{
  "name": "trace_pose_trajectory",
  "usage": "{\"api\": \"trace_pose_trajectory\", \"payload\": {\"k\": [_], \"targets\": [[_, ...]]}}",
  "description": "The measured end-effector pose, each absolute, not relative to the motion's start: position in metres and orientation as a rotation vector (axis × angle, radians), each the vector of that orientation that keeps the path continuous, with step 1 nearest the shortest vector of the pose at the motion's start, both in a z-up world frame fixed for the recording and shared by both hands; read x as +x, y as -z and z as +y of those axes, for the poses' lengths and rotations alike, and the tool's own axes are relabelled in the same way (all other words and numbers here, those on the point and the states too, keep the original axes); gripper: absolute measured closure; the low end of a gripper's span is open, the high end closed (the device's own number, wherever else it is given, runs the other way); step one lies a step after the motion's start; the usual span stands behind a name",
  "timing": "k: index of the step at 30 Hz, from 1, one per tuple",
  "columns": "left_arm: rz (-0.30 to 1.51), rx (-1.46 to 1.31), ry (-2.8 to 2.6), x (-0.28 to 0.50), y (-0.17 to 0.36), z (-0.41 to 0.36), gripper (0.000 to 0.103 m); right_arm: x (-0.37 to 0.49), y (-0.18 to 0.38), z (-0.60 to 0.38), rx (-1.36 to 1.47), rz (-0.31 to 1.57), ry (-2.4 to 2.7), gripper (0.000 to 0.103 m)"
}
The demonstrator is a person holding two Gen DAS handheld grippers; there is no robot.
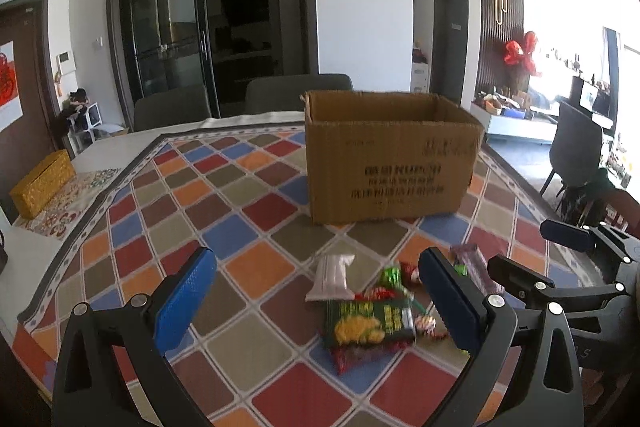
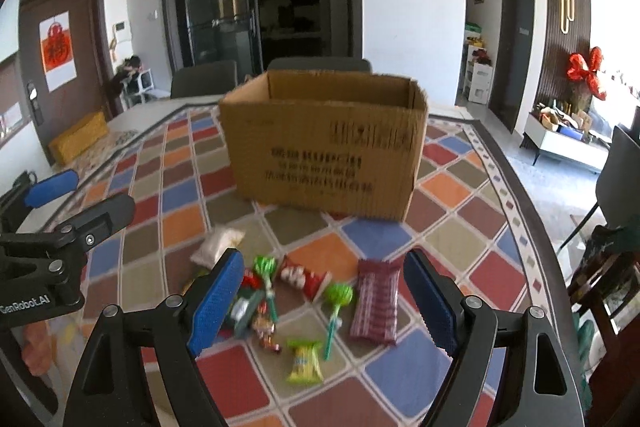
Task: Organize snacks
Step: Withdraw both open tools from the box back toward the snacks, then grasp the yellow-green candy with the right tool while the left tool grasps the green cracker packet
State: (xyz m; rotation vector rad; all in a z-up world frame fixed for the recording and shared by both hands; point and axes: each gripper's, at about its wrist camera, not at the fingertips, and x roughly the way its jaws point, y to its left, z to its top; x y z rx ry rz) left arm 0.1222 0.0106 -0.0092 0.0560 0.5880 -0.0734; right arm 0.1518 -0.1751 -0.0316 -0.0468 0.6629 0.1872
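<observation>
- Left wrist view: the left gripper (image 1: pixel 316 301) is seen with its jaws spread wide and nothing between the pads. The snack pile (image 1: pixel 372 311) lies on the checked tablecloth (image 1: pixel 224 211), on the near side of the cardboard box (image 1: pixel 390 155) and well apart from it.
- The green packet (image 1: pixel 370 323) is found inside the jaw gap, toward its right-hand pad, with its long axis lying roughly across the gap. The white packet (image 1: pixel 330 279) sits just boxward of it, its long axis running toward the box.
- Bare cloth is left between pile and box, so the path to the open top is judged clear; the box's near wall is the edge to be cleared.
- Right wrist view: the right gripper (image 2: pixel 322 305) is also held wide open, empty. The maroon striped packet (image 2: pixel 376 301) lies just inside its right-hand pad, long axis pointing toward the box, so it could be closed on across its narrow width.
- Two green lollipops (image 2: pixel 336 301) and a small yellow-green packet (image 2: pixel 306 363) lie mid-gap, on the side away from the box.
- The right gripper is judged better placed for the maroon packet, the left for the green and white ones. The left gripper is seen close alongside, so crowding over the pile is the risk.
</observation>
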Motion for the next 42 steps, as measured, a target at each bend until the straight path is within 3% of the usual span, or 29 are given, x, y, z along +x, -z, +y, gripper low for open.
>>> {"api": "trace_pose_trajectory", "payload": {"k": [20,42], "targets": [[0.678,0.072,0.213,0.105,0.067,0.007,0.0,0.122,0.085,-0.164,-0.095,0.792,-0.209,0.021],[0.775,0.216,0.381,0.155,0.108,-0.023,0.0,0.144,0.122,-0.171,-0.045,0.901,-0.228,0.058]]}}
